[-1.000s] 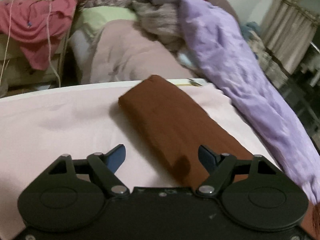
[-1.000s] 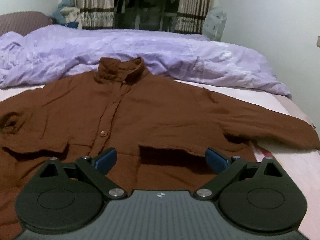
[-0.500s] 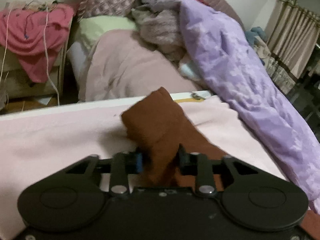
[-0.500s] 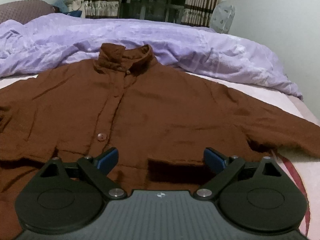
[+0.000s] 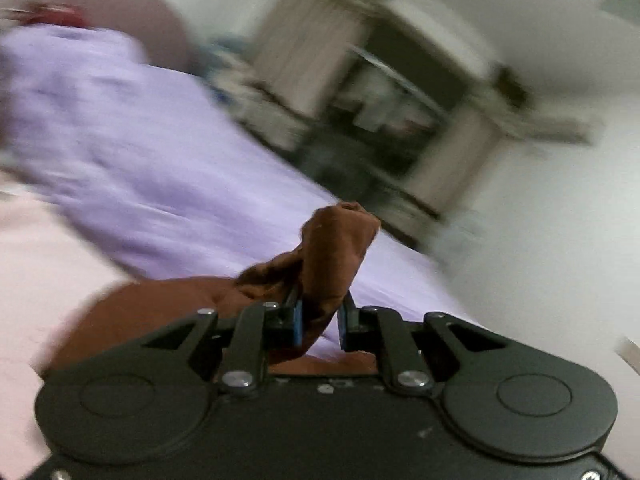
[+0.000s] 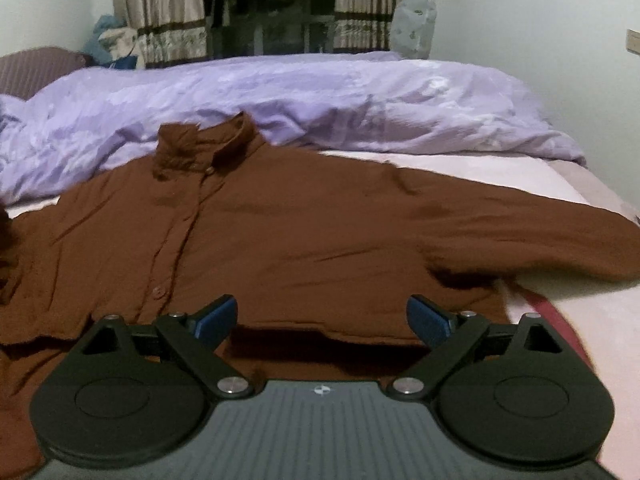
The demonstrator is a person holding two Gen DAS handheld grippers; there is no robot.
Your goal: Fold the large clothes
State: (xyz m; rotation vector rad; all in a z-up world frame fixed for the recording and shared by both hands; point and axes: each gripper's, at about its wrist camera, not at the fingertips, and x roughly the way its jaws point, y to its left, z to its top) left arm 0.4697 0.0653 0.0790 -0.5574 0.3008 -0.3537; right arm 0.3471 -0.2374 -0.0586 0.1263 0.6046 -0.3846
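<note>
The brown shirt (image 6: 280,232) lies front-up on the bed (image 6: 500,168), spread directly ahead of the right claw (image 6: 320,318), its hem just under that claw's fingertips and its collar (image 6: 204,140) at the far end, pointing away toward the purple duvet (image 6: 320,100). Its body runs from the claw outward to the collar, but the longest line is across, sleeve to sleeve. One sleeve stretches off to the right of the right claw and lies flat. The other sleeve's end (image 5: 332,256) is bunched and pinched in the left claw (image 5: 320,320), which is closed tight on it, the cuff sticking up beyond the pads.

The cloth looks thin, light and limp, so it should drape and crease wherever it is lifted and may slip from a shallow pinch. Good holds, I judge, are cuffs, hem corners and shoulder seams, where layers double up. The right claw stands wide, holding nothing.
</note>
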